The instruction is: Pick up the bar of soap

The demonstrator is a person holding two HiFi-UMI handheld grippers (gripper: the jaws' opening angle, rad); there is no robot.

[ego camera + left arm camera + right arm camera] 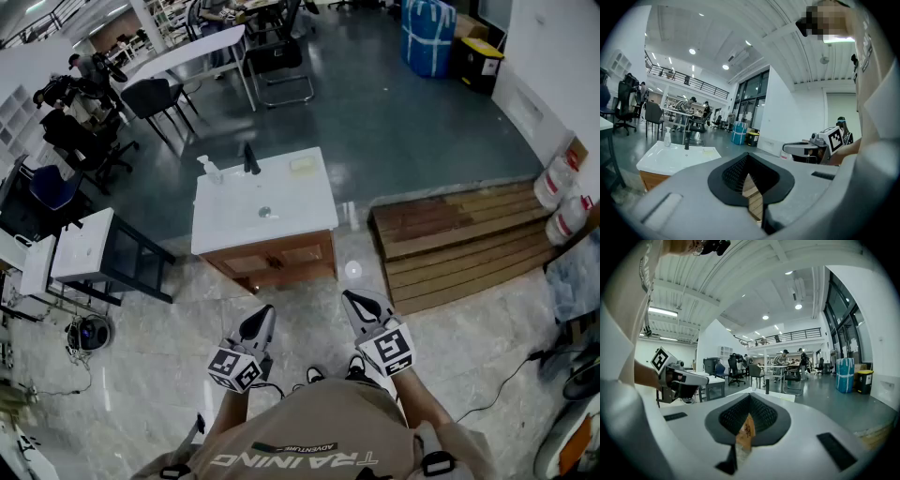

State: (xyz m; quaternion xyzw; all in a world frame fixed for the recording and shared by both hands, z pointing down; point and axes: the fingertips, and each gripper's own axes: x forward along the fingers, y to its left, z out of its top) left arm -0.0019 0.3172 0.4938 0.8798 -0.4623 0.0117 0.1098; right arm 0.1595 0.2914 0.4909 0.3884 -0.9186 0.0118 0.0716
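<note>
The pale yellow bar of soap [303, 164] lies at the far right corner of the white sink top [225, 230], which sits on a wooden cabinet. In the left gripper view the soap [708, 150] shows as a flat patch on that top. A clear pump bottle [210, 169] and a black tap [250, 158] stand along the far edge. My left gripper [262, 322] and right gripper [358, 304] hover side by side over the floor, well short of the sink. Both have their jaws together with nothing held. From the right gripper [749, 420] the sink's edge is only just visible.
A low wooden platform [459, 239] lies on the floor right of the sink. A small white table [84, 248] on a black frame stands left of it. Office chairs [150, 98] and a long table are behind, and a blue wrapped bundle [428, 36] at the back.
</note>
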